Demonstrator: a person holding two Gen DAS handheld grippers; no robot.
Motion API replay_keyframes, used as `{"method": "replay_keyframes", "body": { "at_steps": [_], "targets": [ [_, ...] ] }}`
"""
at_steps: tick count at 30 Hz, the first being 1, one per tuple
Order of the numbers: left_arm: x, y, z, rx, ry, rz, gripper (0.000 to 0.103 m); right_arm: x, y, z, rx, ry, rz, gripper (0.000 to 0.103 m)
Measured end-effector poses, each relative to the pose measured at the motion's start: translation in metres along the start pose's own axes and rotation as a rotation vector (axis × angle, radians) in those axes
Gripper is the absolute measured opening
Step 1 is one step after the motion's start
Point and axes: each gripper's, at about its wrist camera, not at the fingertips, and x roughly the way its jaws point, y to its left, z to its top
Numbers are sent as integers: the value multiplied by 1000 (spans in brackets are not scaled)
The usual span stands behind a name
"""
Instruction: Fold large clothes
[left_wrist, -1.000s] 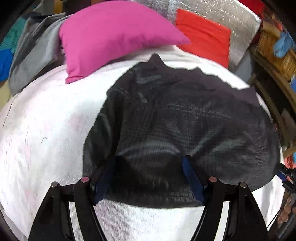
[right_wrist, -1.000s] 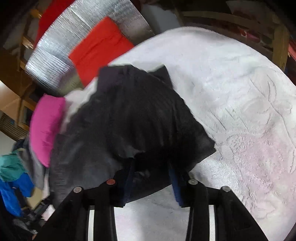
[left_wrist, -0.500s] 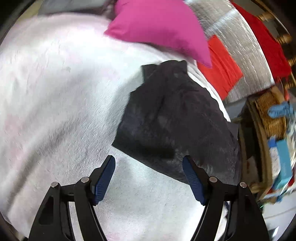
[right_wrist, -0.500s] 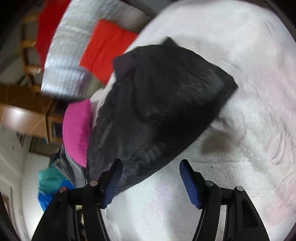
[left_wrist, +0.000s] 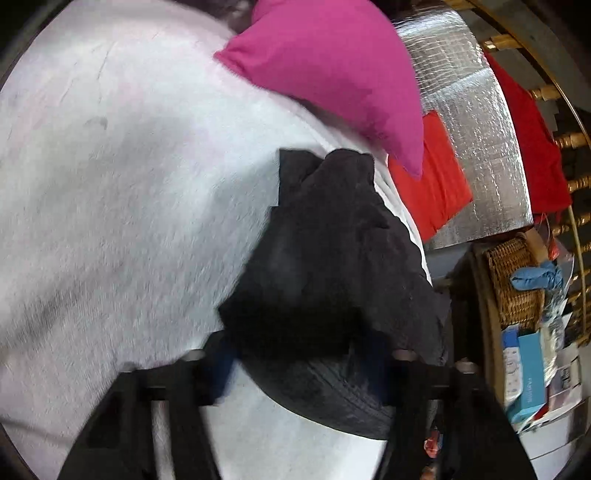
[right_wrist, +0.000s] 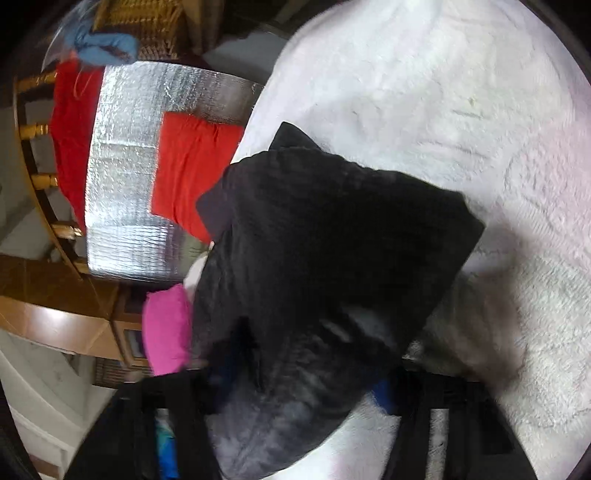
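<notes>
Black garment (left_wrist: 332, 258) is being worked on the white blanket (left_wrist: 110, 184), below the pink pillow (left_wrist: 332, 62). Left gripper (left_wrist: 303, 365) and right gripper (right_wrist: 306, 373) have just been narrowing around its near edge (apparently pinching; blurred). Corners should be kept level.

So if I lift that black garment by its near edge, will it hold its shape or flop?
Probably flop: the black garment already lies creased and folded over itself on the white blanket. It looks thin, so likely light. Its free corners would probably droop and unfold.
</notes>
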Motion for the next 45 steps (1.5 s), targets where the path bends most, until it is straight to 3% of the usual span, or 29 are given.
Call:
{"method": "replay_keyframes", "body": {
  "at_steps": [4, 7, 9, 11, 12, 14, 16, 18, 21, 23, 26, 28, 31, 33, 35, 36, 37, 39, 43, 45],
  "targets": [
    [-12, -15, 6, 64, -42, -38, 43, -28, 32, -10, -139, -73, 10, 30],
    [-25, -27, 9, 142, -111, -18, 42, -45, 46, -27, -237, -102, 14, 29],
    [-17, -25, 13, 146, -89, 23, 43, -37, 39, -29, -230, -59, -46, 29],
    [0, -14, 15, 103, -14, 80, 46, -22, 27, -25, -173, 8, -102, 29],
    [6, -9, 16, 80, 11, 99, 53, -17, 20, -22, -136, 32, -101, 30],
    [9, -2, 21, 34, 32, 90, 56, -19, 21, -16, -119, 61, -81, 32],
    [5, -1, 26, 19, 52, 99, 61, -26, 26, -11, -142, 81, -106, 46],
    [-4, -2, 31, 35, 29, 128, 66, -37, 24, -4, -156, 94, -139, 53],
    [-20, 1, 43, 29, 1, 143, 69, -54, 13, 12, -121, 123, -115, 53],
    [-32, 6, 49, 26, -33, 146, 71, -77, 0, 24, -111, 60, -153, 56],
    [-33, 6, 57, 37, -60, 149, 75, -100, 0, 44, -120, -71, -186, 68],
    [-22, -1, 58, 62, -32, 128, 75, -96, 9, 55, -146, -82, -146, 74],
    [1, -14, 53, 111, 30, 125, 76, -62, 24, 65, -192, 9, -111, 76],
    [20, -20, 49, 126, 71, 120, 76, -34, 29, 65, -211, 62, -131, 76],
    [28, -23, 47, 139, 69, 128, 76, -19, 29, 63, -243, 68, -165, 69],
    [29, -25, 46, 154, 54, 138, 76, -8, 33, 60, -292, 65, -218, 44],
    [30, -26, 46, 169, 33, 149, 75, -6, 35, 57, -315, 56, -252, 39],
    [27, -28, 48, 180, -1, 141, 53, -10, 40, 53, -331, 21, -261, 31],
    [28, -37, 52, 228, -37, 156, 49, -29, 54, 46, -409, -75, -229, 27],
    [37, -35, 51, 234, -12, 187, 50, -10, 37, 48, -371, -9, -311, 27]
  ]
}}
